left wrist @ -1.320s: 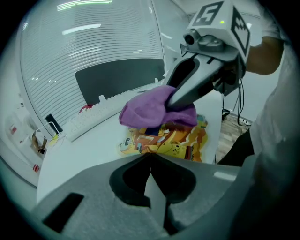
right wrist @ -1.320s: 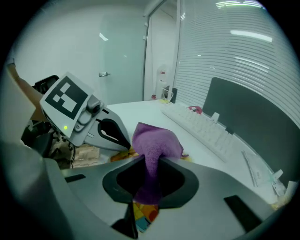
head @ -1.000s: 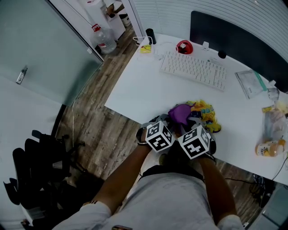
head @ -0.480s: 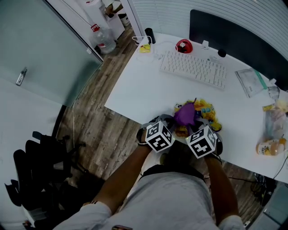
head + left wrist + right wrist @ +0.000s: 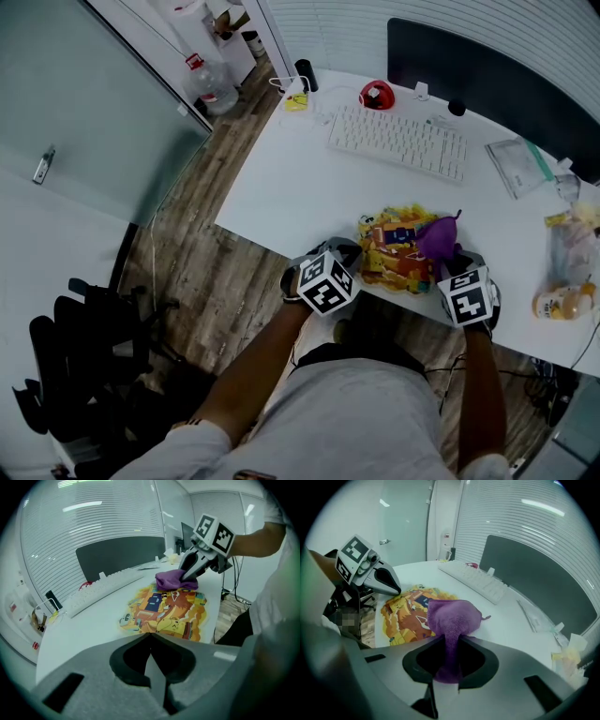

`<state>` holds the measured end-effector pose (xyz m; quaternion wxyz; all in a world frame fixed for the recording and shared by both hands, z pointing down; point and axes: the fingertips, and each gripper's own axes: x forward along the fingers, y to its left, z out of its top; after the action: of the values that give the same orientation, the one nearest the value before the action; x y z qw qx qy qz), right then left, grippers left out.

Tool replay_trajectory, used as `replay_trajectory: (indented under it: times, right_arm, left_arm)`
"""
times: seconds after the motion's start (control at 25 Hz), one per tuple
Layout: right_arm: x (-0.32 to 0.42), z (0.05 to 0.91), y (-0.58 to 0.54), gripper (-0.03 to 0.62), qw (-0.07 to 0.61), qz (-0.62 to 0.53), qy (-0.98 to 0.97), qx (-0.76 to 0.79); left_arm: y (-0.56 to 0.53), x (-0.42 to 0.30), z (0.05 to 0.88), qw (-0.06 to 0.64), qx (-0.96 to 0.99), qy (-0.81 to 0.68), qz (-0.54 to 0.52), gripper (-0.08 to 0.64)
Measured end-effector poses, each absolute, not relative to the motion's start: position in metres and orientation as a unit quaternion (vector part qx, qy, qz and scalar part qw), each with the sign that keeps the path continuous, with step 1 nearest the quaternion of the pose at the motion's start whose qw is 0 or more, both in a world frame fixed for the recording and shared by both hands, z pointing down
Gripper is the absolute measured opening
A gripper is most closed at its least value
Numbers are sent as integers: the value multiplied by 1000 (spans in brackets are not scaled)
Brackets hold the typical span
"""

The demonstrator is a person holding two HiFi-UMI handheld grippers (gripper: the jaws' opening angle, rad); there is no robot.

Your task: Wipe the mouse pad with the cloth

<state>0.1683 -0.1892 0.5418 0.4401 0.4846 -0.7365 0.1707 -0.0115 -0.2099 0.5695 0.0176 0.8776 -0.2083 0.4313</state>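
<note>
Firmly pinched in the right tongs [image 5: 447, 667], cloth [image 5: 452, 616] rests on mouse pad [image 5: 389, 255]; left tongs [image 5: 151, 660] pressed together nearby.

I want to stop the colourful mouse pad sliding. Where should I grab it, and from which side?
Probably its left corner nearest the person, coming in from the desk's front edge. The mouse pad lies flat and thin, so only an edge can be pinched. That corner sits by the desk edge, away from the purple cloth in the right gripper.
</note>
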Motion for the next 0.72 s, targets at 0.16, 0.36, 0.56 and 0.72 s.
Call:
replay_trajectory:
  times: [0.16,0.36,0.56,0.72]
  right_arm:
    - [191,540,-185,71,435,180,-724,505]
    - [186,527,-178,71,428,168,-730,506]
    - [134,510,-168,71,415,145,-764,472]
    - [76,512,-160,71,421,119,-798,414]
  left_arm:
    - [-210,-12,569,18,877,-209,433,15]
    - [-210,-11,570,17,876,-213,432,15]
    - [-211,-11,569,18,876,-216,431,15]
    - [-210,-12,570,21,876,-216,432,15]
